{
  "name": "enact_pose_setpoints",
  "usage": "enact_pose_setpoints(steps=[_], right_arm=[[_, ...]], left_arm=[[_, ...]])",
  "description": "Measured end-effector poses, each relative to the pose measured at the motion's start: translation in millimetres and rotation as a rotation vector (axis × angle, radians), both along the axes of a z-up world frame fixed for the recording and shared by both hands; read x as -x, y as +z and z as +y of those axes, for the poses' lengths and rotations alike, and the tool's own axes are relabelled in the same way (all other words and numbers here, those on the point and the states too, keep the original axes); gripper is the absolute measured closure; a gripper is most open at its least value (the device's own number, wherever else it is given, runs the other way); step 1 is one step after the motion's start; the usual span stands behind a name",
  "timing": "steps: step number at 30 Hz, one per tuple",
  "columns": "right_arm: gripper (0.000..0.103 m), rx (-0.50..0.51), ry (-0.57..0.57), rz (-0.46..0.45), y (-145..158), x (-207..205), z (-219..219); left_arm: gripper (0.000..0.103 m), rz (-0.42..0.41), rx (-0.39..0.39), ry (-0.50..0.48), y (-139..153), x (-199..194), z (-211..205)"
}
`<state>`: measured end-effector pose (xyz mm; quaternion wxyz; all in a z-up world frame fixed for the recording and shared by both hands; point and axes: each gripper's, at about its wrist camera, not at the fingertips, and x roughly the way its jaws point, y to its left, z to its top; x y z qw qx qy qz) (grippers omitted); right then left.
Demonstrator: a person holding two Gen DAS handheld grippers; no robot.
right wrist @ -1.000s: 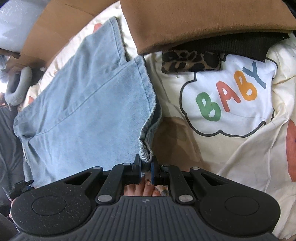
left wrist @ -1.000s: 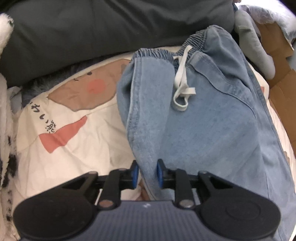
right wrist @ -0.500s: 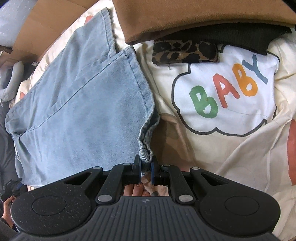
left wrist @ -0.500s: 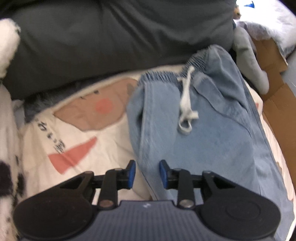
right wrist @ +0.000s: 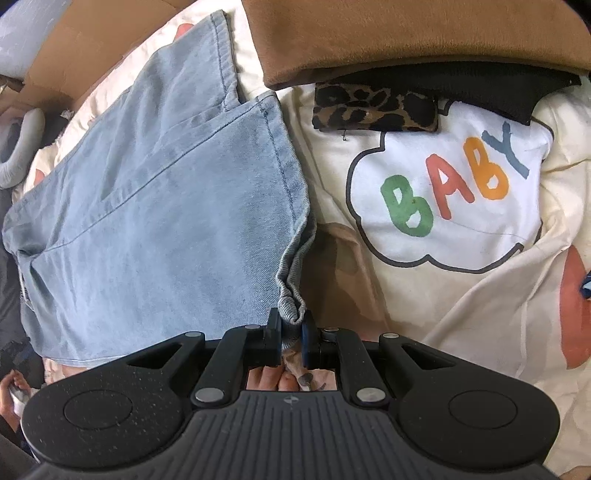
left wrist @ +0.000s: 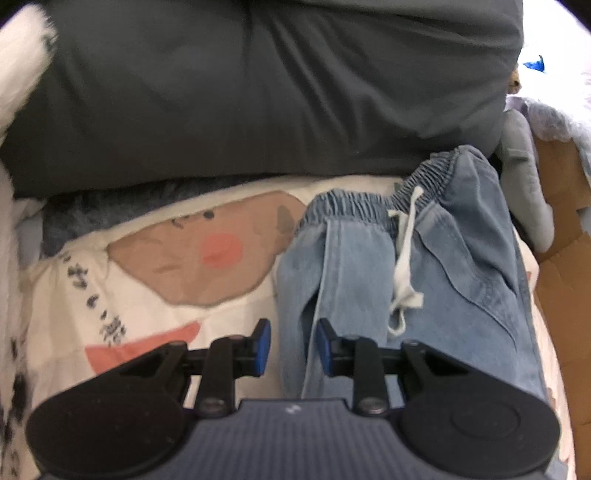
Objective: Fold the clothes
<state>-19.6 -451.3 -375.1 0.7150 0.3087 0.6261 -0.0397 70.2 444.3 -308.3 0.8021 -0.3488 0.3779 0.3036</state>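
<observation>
Light blue jeans (left wrist: 443,277) lie folded lengthwise on the bed, with the elastic waistband and white drawstring (left wrist: 402,273) at the far end. My left gripper (left wrist: 291,347) straddles the jeans' left side edge. Its jaws are closing, the denim fold is between them, and the blue pads (left wrist: 263,345) stand a little off it. In the right wrist view the jeans' legs (right wrist: 166,206) stretch away up and left. My right gripper (right wrist: 290,332) is shut on the bunched hem corner (right wrist: 291,310), lifting it slightly.
A dark grey pillow (left wrist: 258,92) lies behind the waistband on the cream cartoon bedcover (left wrist: 147,280). Cardboard (left wrist: 561,295) and a grey plush (left wrist: 524,192) are to the right. A brown garment (right wrist: 406,33) and leopard cloth (right wrist: 373,110) lie beyond the hem. A person's toes (right wrist: 273,380) show under the right gripper.
My left gripper's jaws have come apart off the jeans' side edge, and it has slid left, so the waistband now sits further right. The right gripper still holds the hem.
</observation>
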Motion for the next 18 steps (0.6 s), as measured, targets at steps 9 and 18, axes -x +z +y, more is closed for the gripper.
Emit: enact_pose_setpoints(steps=[9,18], right_arm=[[0.095,0.08,0.035,0.061,7,-4,5],[0.095,0.078,0.028,0.08,11,-2,3]], left_arm=[[0.075,-0.059,-0.013,0.046,6,-27,33],[0.07,-0.037,0.052,0.034,-27,-55,37]])
